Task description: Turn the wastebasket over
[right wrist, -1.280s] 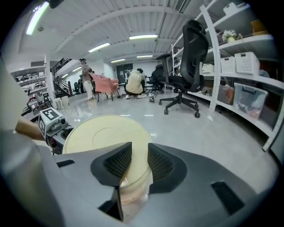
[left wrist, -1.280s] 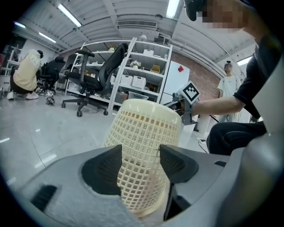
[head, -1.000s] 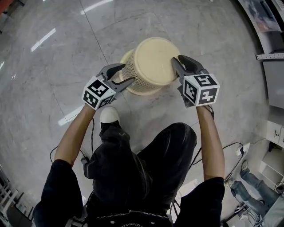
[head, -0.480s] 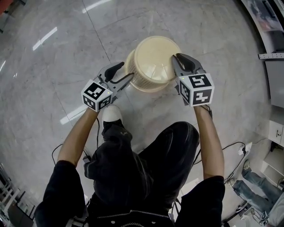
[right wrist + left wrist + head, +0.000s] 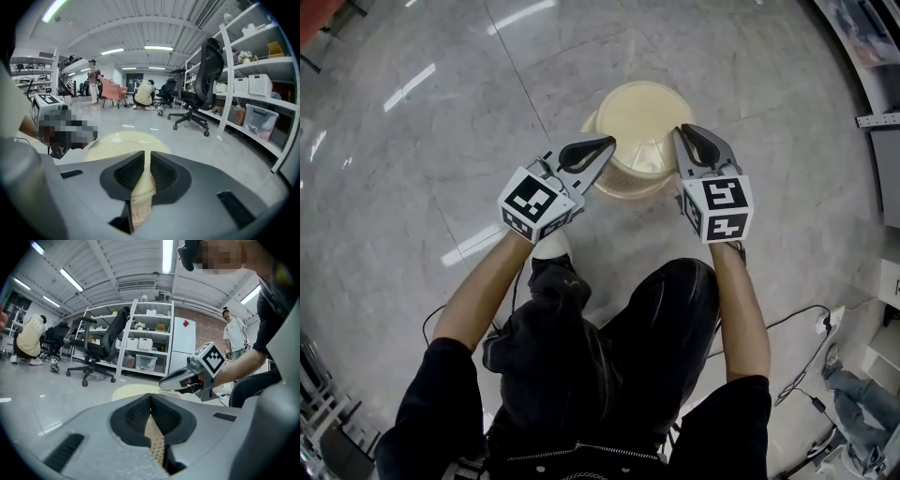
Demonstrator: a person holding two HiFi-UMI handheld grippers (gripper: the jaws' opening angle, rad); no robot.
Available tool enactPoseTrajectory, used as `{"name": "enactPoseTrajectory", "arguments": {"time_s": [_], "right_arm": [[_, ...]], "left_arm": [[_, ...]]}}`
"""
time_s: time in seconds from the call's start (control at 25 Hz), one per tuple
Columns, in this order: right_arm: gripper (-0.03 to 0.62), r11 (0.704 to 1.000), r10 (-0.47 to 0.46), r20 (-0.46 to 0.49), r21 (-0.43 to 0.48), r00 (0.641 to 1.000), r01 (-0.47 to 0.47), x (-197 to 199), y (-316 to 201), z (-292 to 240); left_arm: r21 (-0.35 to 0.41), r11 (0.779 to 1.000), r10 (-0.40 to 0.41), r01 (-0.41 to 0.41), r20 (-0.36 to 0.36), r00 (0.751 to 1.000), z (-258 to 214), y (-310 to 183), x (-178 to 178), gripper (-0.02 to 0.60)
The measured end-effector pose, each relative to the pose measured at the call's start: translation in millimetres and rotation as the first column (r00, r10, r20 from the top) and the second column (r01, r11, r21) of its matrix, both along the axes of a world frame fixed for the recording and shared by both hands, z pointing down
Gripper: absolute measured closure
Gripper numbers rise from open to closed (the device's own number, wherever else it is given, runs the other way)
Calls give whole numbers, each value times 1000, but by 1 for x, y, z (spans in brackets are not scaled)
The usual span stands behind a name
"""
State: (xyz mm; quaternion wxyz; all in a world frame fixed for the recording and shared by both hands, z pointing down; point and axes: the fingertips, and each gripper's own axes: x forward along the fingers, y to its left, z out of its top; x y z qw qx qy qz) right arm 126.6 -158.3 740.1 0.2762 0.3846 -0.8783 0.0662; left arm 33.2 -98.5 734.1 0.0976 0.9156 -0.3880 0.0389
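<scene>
Wastebasket (image 5: 637,117) upside down, pinched by right hand-held gripper (image 5: 682,133)

Wastebasket (image 5: 639,122) went from tilted to standing base-up. Left gripper (image 5: 607,145) lifted off its left side, and its jaws have just closed with nothing between them.

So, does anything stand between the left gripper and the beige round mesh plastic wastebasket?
Nothing visible does. The left gripper, jaws together, is right at the upper edge of the beige round mesh plastic wastebasket. No object shows in between, but I cannot tell whether they touch.
</scene>
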Motion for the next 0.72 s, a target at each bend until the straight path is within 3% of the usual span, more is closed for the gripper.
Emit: {"name": "enactPoseTrajectory", "arguments": {"time_s": [0.52,0.72], "right_arm": [[582,1000,-9,43,23,999,8,6,18,10],[583,999,32,118,-31,993,-28,8,10,-5]], "left_arm": [[-104,994,26,-26,-1,1000,13,-2,6,577],[-32,999,16,-17,-11,1000,-23,-5,-15,577]]}}
